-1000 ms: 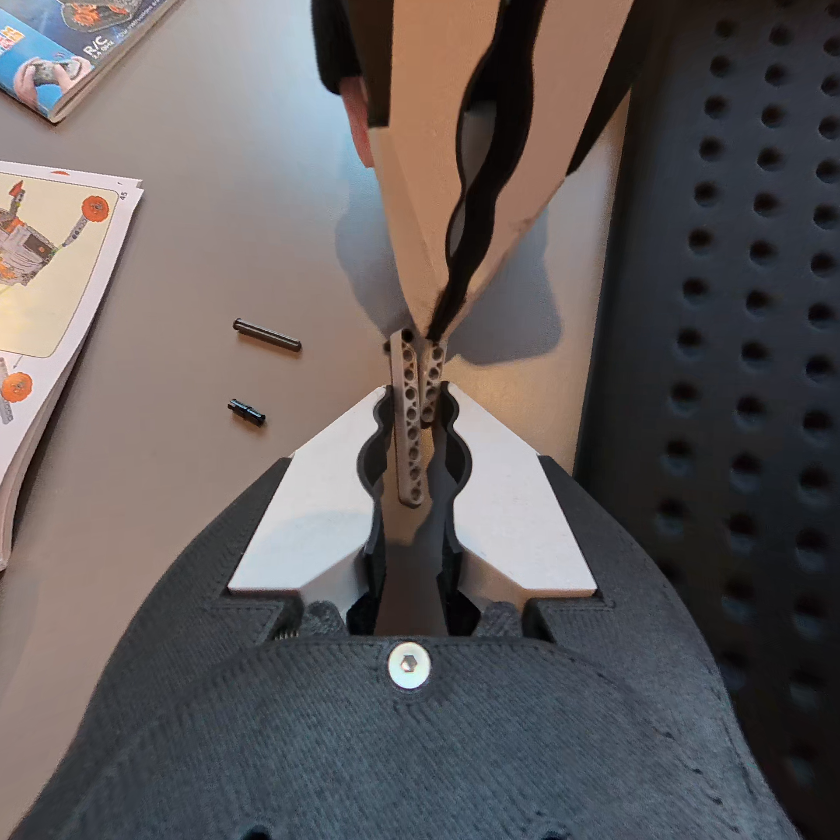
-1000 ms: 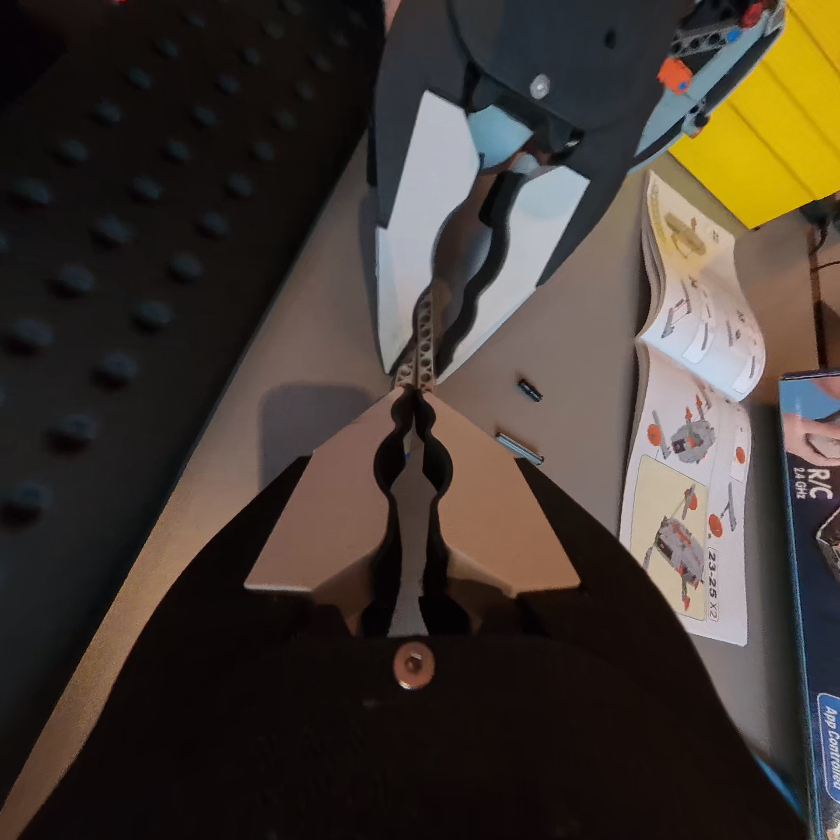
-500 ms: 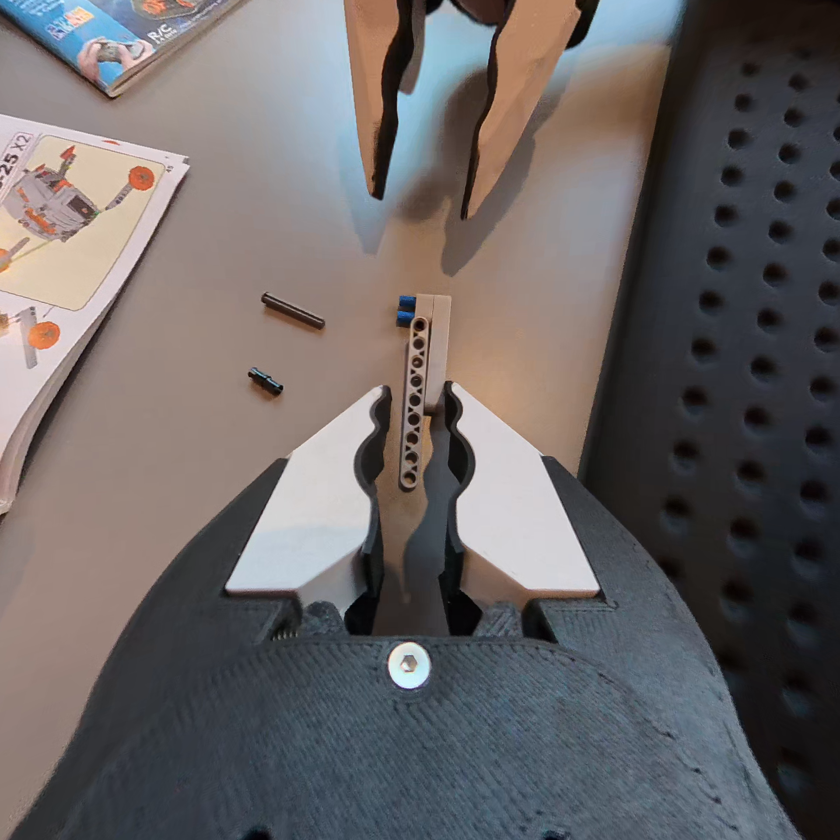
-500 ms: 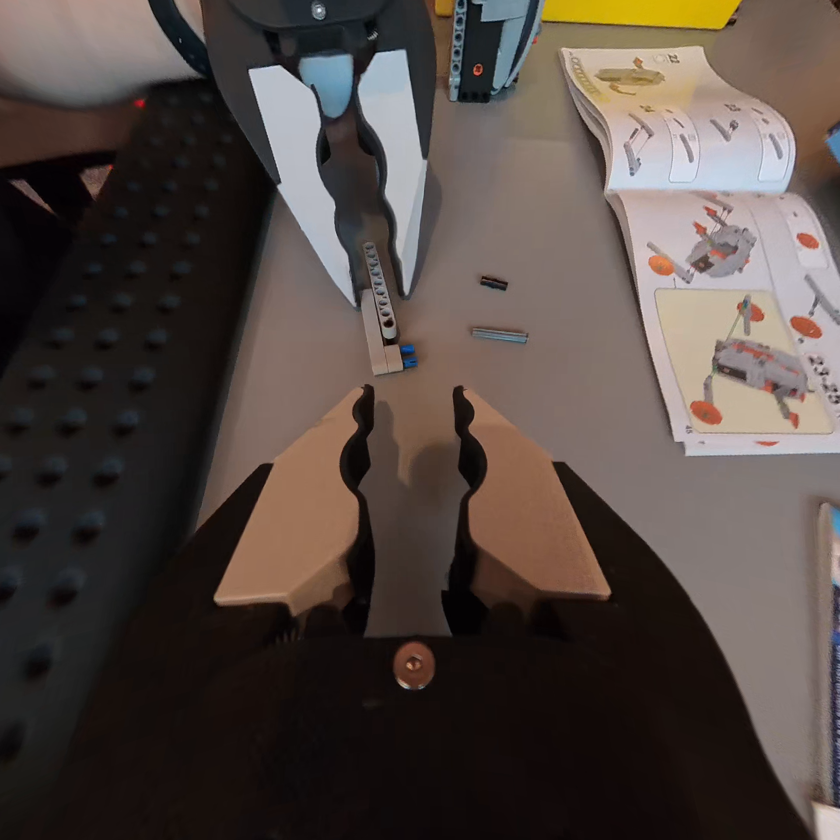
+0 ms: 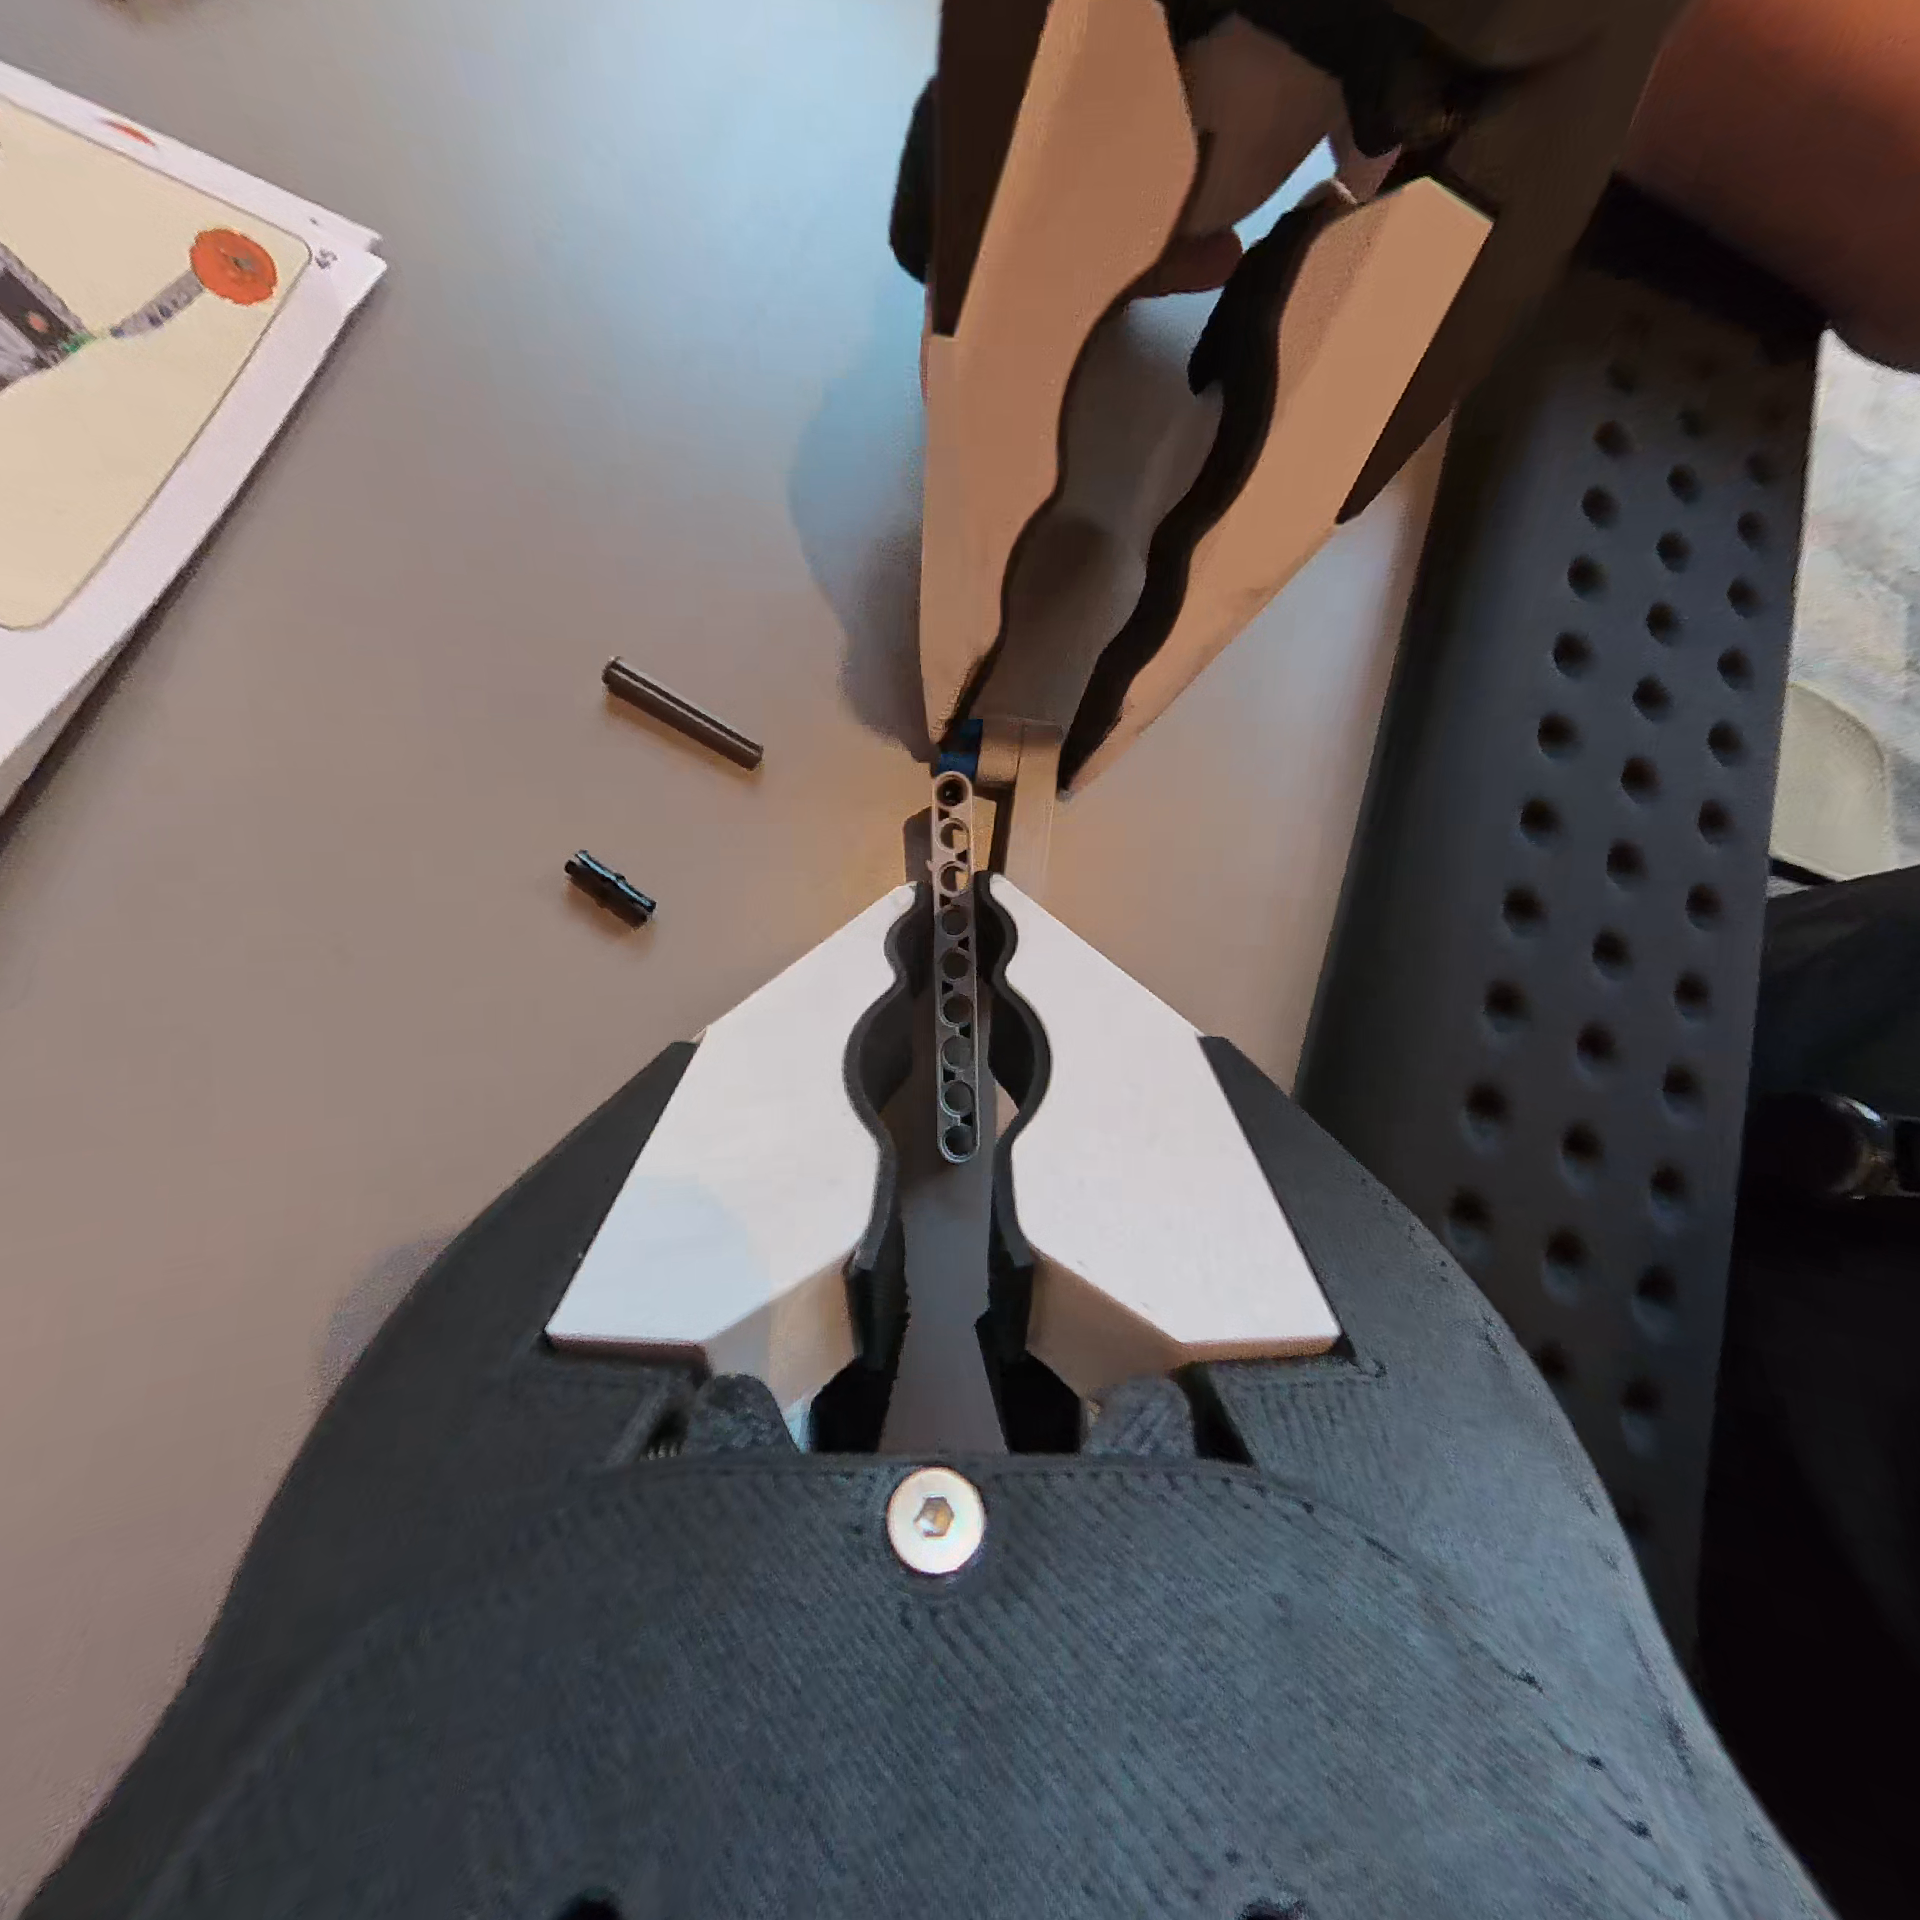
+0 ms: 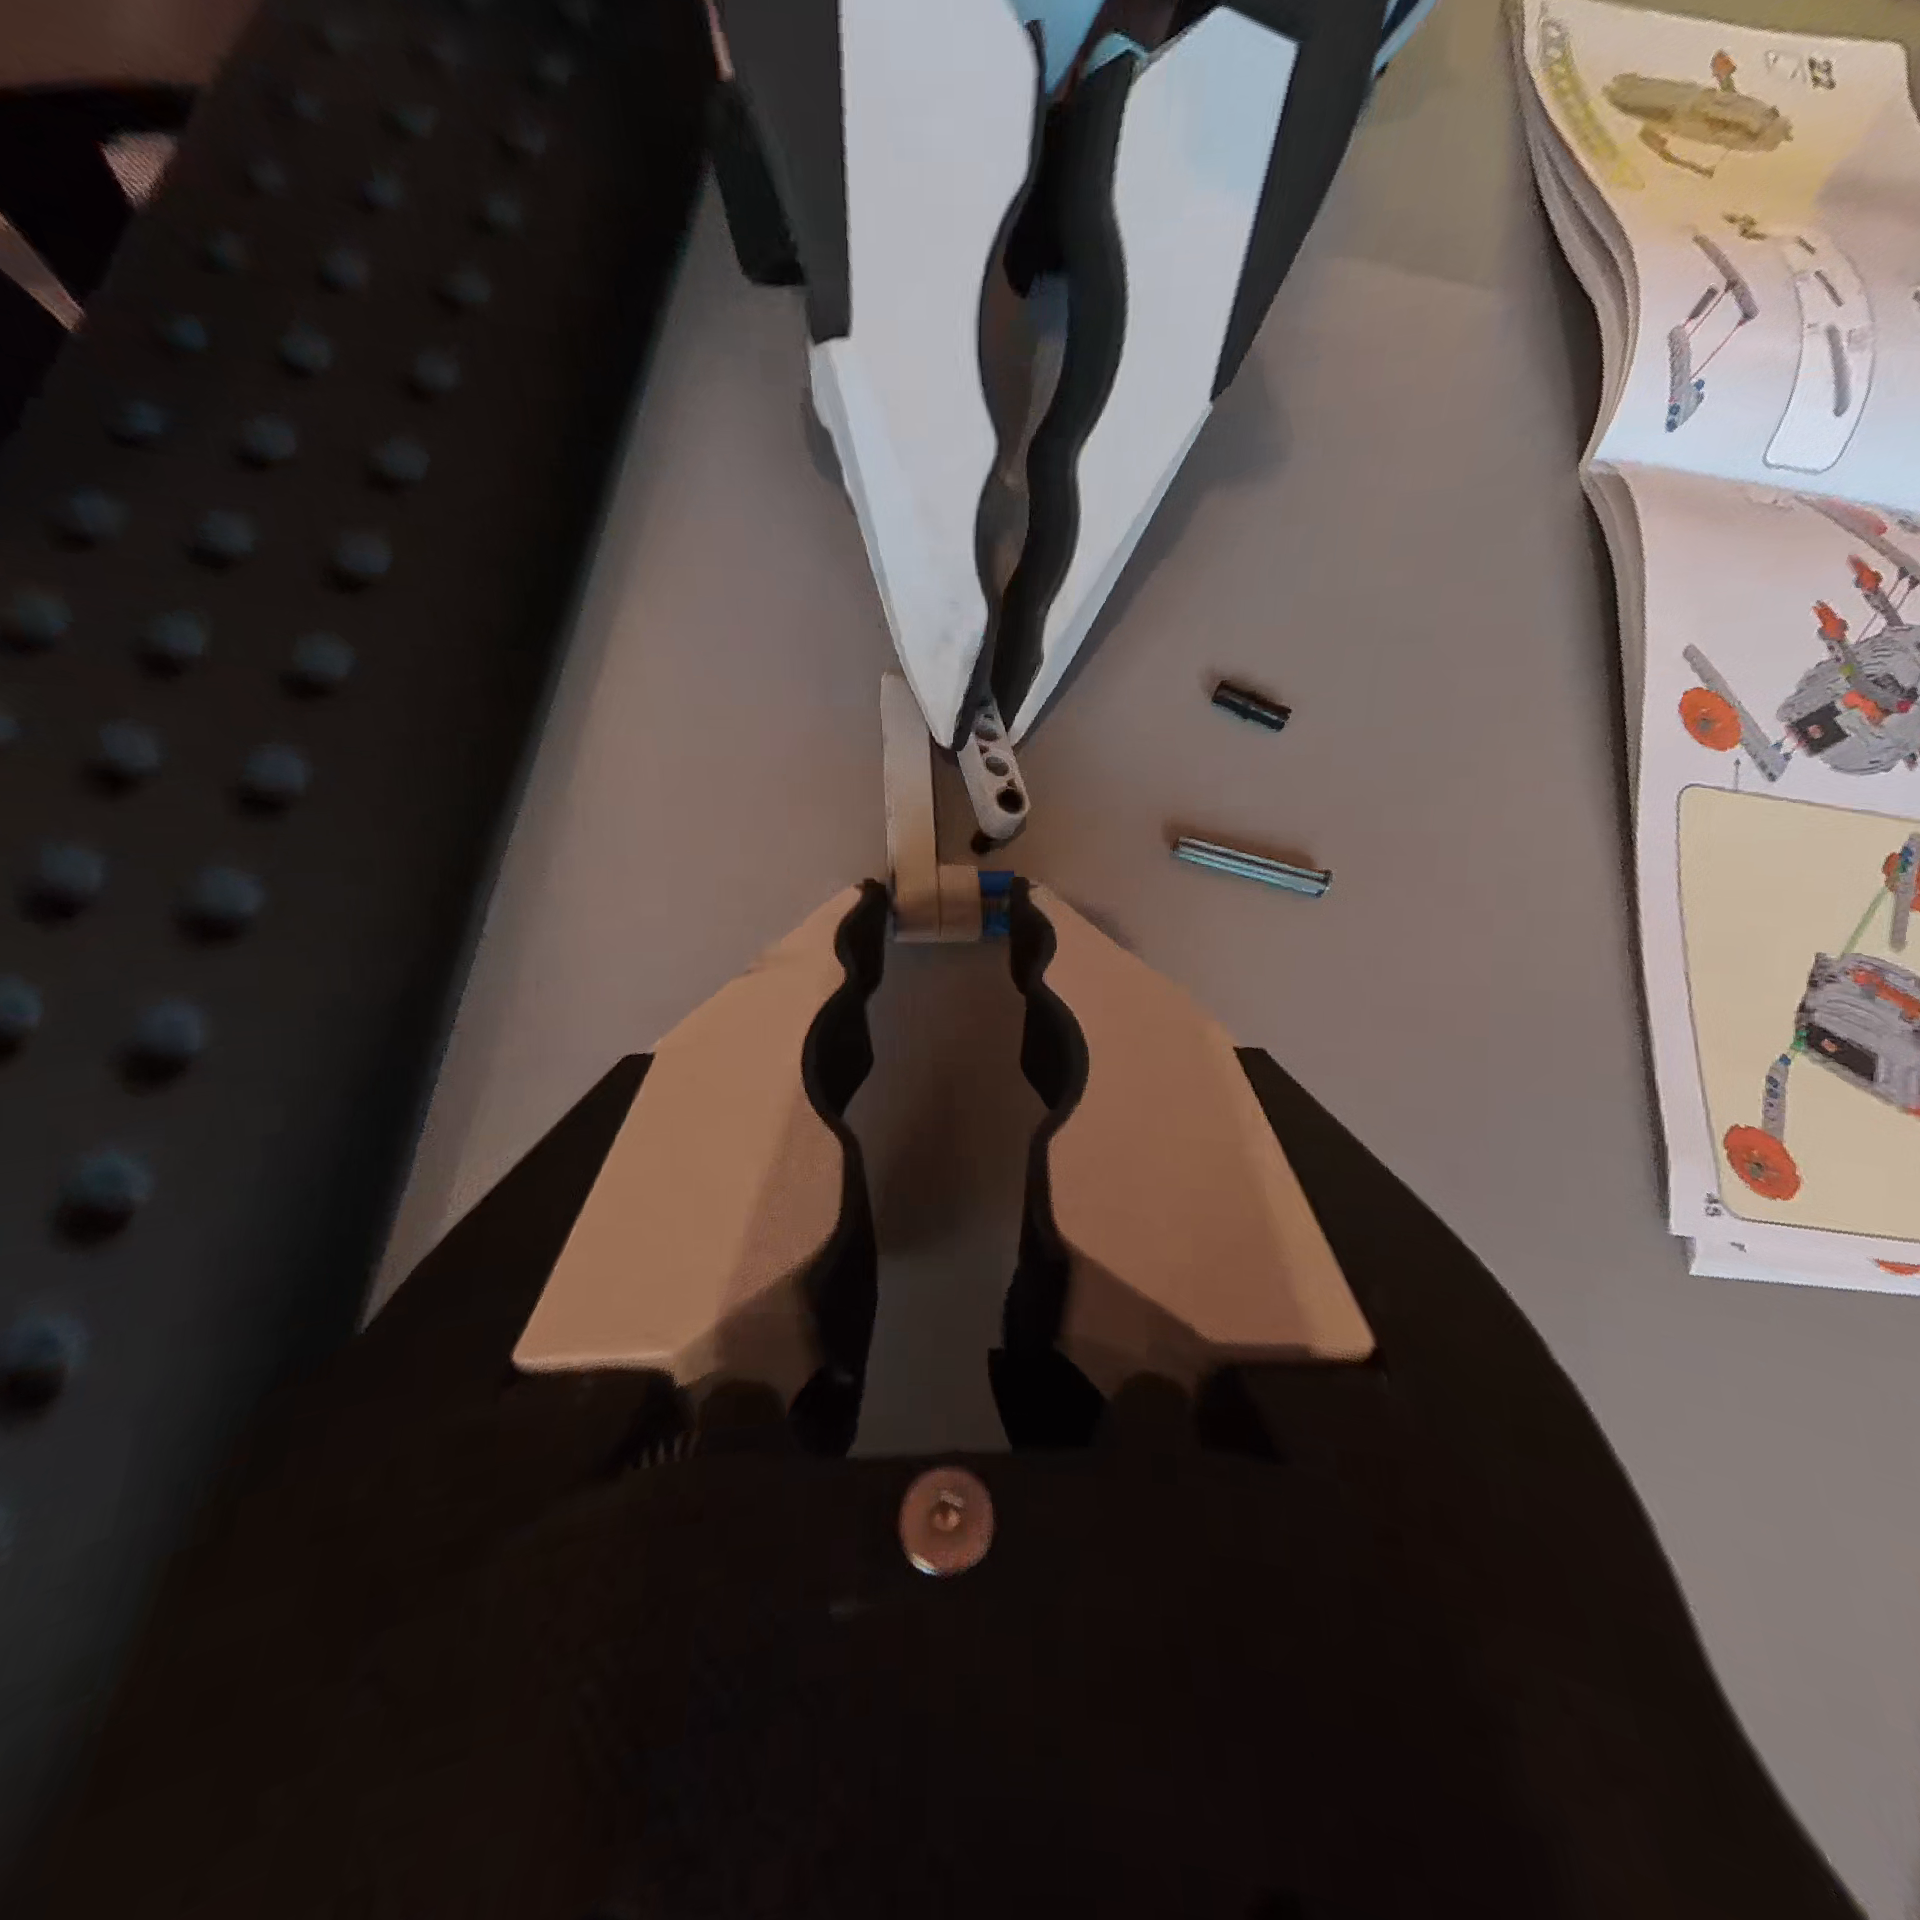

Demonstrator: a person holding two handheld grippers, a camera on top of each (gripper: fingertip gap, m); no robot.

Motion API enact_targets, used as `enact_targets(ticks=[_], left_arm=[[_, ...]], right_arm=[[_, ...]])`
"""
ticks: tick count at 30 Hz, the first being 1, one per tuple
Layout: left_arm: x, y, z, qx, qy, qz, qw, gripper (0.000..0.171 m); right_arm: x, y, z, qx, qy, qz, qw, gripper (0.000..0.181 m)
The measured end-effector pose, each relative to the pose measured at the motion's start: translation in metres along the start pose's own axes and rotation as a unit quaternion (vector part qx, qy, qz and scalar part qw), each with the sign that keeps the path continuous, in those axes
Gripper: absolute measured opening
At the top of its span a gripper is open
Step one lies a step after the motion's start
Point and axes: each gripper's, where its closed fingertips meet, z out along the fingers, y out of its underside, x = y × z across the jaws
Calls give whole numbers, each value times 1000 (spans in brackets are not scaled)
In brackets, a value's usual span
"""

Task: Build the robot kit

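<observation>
Grey holed beam (image 5: 954, 997) sits pinched between the fingertips of the left tool (image 5: 951, 883), held over the grey surface (image 5: 520, 468). Opposite, the right tool (image 6: 951, 888) clamps the thicker grey block with blue pins (image 6: 940, 904) joined to the beam's far end. A dark axle (image 5: 681, 714) and small black pin (image 5: 610, 888) lie just beside them, near an open instruction booklet (image 6: 1787, 727). A black perforated panel (image 5: 1621, 831) borders the surface.
</observation>
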Motion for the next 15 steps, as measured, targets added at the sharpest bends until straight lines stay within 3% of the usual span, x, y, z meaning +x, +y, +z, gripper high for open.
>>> enact_targets(ticks=[10, 15], left_arm=[[1, -4, -15, 21, 46, -68, 996, 6], [8, -4, -15, -7, 117, -147, 982, 6]], right_arm=[[-3, -4, 0, -15, 52, -116, 992, 16], [-1, -5, -2, 14, 31, -62, 998, 29]])
